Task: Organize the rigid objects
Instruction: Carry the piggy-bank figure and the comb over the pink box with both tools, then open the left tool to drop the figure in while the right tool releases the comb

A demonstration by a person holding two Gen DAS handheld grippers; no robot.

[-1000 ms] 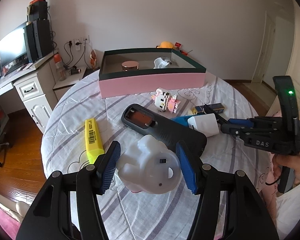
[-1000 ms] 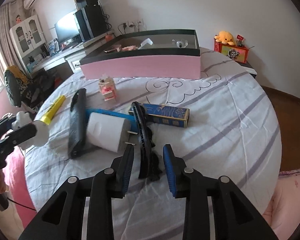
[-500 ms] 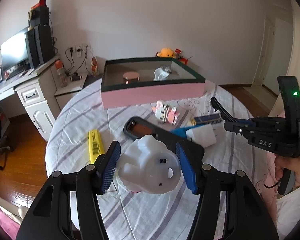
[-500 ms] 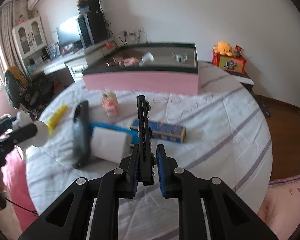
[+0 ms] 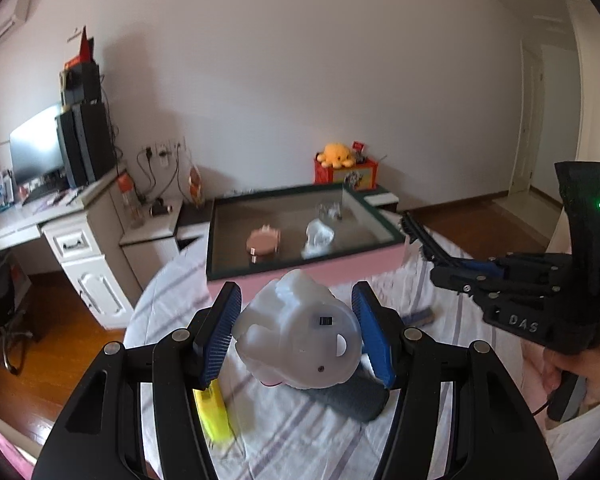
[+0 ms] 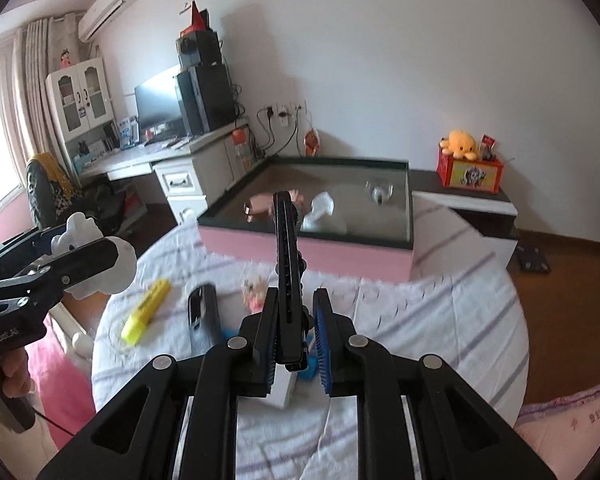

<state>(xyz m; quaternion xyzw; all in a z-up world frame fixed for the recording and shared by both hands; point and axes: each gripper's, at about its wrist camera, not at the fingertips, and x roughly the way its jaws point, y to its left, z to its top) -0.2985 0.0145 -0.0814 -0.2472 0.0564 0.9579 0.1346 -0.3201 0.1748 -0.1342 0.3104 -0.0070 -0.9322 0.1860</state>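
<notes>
Gripping the white animal-shaped figurine (image 5: 298, 334) between the blue pads of the left gripper (image 5: 298, 332), jaws part-open around its bulky body, holding it clear above the striped cloth of the round table (image 5: 284, 432). Clamping the right gripper (image 6: 296, 334) almost fully closed on a slim black comb-like bar (image 6: 287, 268), gripping its lower end and letting the rest stick up and forward toward the box. Sitting at the far side of the table: the pink storage box with dark green rim (image 6: 312, 250), holding a rose-gold round lid (image 5: 263, 243), a crumpled white item (image 5: 318, 237) and a small clear piece (image 6: 379, 190), all three blurred. Lying on the cloth below the grippers: a yellow highlighter (image 6: 146, 310) at the left, a black remote-like device (image 6: 203, 312) just beside it, a small pink-and-white block toy (image 6: 254, 292) nearer the box. Peeking out beneath the right jaws: a white charger cube (image 6: 284, 390) and a sliver of something blue (image 6: 306, 372), mostly hidden. Showing in each other's views: left gripper with the figurine at the left edge of the right camera, right gripper with the bar at the right edge of the left camera, a hand (image 5: 580, 376) wrapping its handle. Sitting beyond the table on a low cabinet: a yellow plush octopus (image 6: 460, 144) atop a red box (image 6: 470, 172).
</notes>
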